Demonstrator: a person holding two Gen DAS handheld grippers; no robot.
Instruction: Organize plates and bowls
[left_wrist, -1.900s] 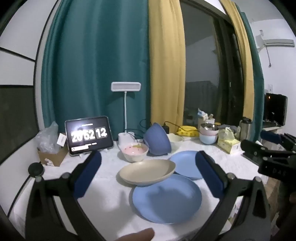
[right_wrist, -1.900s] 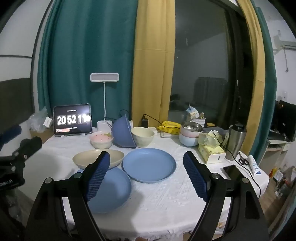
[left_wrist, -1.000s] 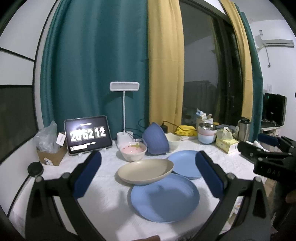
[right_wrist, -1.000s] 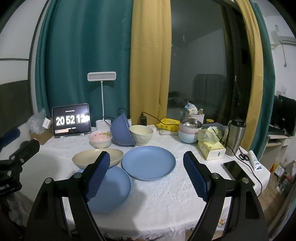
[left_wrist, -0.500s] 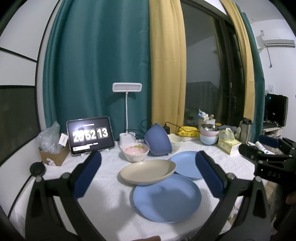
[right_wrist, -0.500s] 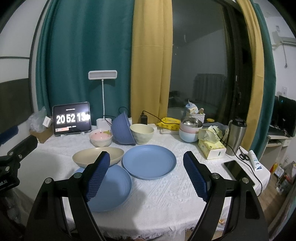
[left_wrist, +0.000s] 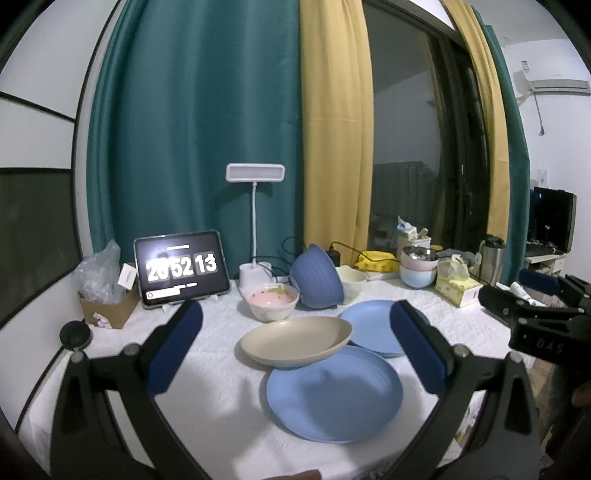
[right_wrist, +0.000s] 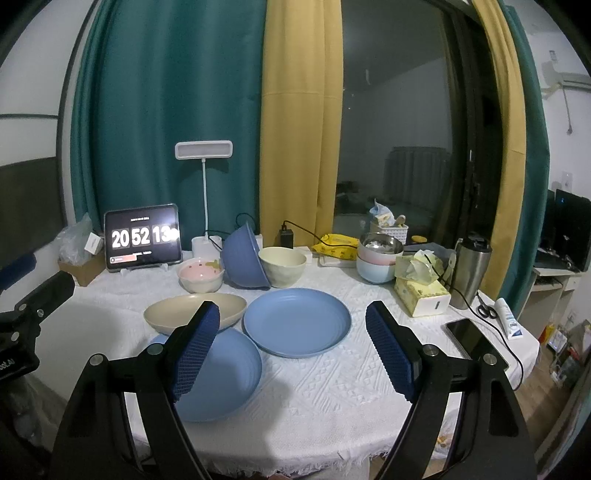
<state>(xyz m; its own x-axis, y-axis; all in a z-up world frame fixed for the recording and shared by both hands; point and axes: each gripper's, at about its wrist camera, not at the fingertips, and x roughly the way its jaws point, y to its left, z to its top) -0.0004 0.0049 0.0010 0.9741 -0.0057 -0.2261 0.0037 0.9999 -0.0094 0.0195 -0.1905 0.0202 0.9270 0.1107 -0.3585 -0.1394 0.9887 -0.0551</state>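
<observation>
Plates and bowls sat scattered across the white tablecloth (right_wrist: 332, 387), and nothing had been gathered yet: the beige shallow plate (left_wrist: 295, 339) rested tilted with its edge riding on the near blue plate (left_wrist: 334, 391), the far blue plate (right_wrist: 297, 326) lay flat just beside them, and behind stood the pink bowl (right_wrist: 201, 277), the dark blue bowl (right_wrist: 243, 260) tipped on its side against the cream bowl (right_wrist: 282, 266). The left gripper (left_wrist: 295, 347) hung over the table edge with its jaws wide apart and empty; the right gripper (right_wrist: 291, 350) was just as spread, holding nothing. By my read those plates looked like light, rigid plastic or wheat-straw ware, smooth and a bit slippery, so the rim was the place to pinch, and the beige one's raised edge offered the easiest bite. The tipped blue bowl could roll if nudged. The right wrist view took in the tissue box (right_wrist: 421, 295), steel tumbler (right_wrist: 471, 273), phone (right_wrist: 476, 341) and scissors off to the side, which the left view mostly crowded out or hid; the left view instead showed the cardboard box (left_wrist: 107, 310) and a round black object (left_wrist: 75, 334) at the far left, plus the right gripper's body at its margin, while both caught the tablet clock (right_wrist: 142, 236)
</observation>
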